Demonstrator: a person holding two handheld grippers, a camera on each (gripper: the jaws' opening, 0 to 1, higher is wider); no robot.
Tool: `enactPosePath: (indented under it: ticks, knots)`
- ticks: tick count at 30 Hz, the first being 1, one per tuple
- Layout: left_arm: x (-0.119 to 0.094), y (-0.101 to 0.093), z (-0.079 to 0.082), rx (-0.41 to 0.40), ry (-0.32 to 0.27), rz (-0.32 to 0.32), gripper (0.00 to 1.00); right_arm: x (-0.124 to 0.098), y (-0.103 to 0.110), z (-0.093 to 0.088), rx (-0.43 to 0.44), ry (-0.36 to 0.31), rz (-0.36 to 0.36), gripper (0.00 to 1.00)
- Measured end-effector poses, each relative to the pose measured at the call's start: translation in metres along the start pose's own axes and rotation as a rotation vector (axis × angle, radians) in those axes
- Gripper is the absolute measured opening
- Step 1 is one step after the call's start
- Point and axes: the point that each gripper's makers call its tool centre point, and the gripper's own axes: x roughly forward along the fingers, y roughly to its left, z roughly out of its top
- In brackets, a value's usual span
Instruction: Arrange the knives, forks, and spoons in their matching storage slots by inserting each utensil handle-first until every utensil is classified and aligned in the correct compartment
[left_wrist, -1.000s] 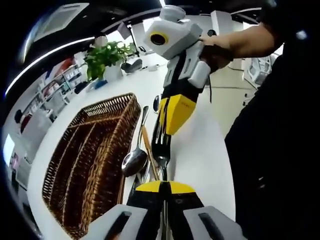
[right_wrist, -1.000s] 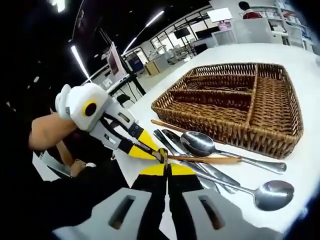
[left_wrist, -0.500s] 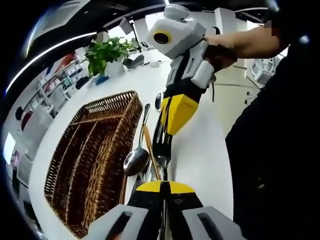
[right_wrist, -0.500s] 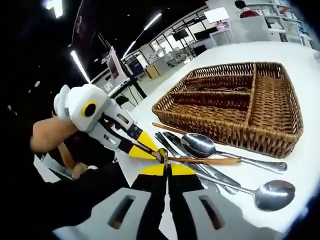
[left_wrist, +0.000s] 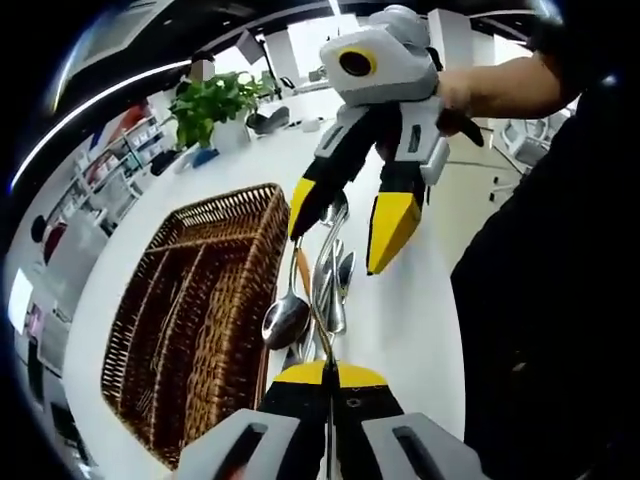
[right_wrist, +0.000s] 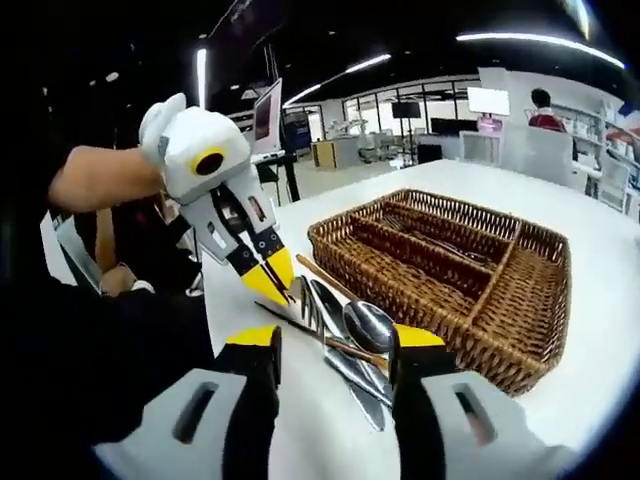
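A bright open hall with ceiling strip lights surrounds a white table (left_wrist: 420, 300). On it, a wicker tray (right_wrist: 470, 270) with long slots sits just beside a loose pile of cutlery (right_wrist: 345, 335), whose long axes run roughly parallel to the tray's near wall.

The right gripper (left_wrist: 355, 225) hovers over the pile with its jaws spread wide, holding nothing. The left gripper (right_wrist: 265, 283) has its jaws pressed together on a thin metal utensil (left_wrist: 322, 345); whether fork or knife, I cannot tell.

The likely risk is that overlapping pieces drag along or the thin utensil twists, entering the wrong slot head-first.
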Motion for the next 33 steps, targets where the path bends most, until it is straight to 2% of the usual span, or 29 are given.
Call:
enactPosePath:
  ticks: [3,5,7,13,17,21,28,33]
  knots:
    - [-0.005,0.002,0.002,0.003,0.003,0.003,0.0,-0.004,-0.008,0.008,-0.067,-0.011,-0.044,0.69]
    - [-0.01,0.003,0.004,0.005,0.005,-0.002,0.0,-0.007,-0.009,0.012,-0.084,-0.008,-0.06,0.82]
    - [-0.015,0.003,0.005,0.01,0.012,-0.006,0.0,-0.012,-0.012,0.017,-0.09,-0.009,-0.074,0.9]
    - [-0.035,0.009,0.014,0.024,0.016,-0.009,0.0,-0.036,-0.02,0.024,-0.073,-0.035,-0.125,0.99]
    - [-0.044,0.006,0.016,0.06,0.056,-0.036,0.0,-0.049,-0.022,0.02,-0.068,-0.025,-0.141,0.99]
    - [-0.048,0.007,0.022,0.071,0.064,-0.049,0.0,-0.064,-0.027,0.022,-0.044,-0.04,-0.172,0.99]
    - [-0.052,0.018,0.031,0.11,0.101,-0.048,0.0,-0.081,-0.033,0.021,-0.015,-0.053,-0.208,0.99]
    - [-0.059,0.026,0.043,0.11,0.095,-0.039,0.0,-0.09,-0.031,0.02,0.011,-0.072,-0.225,0.99]
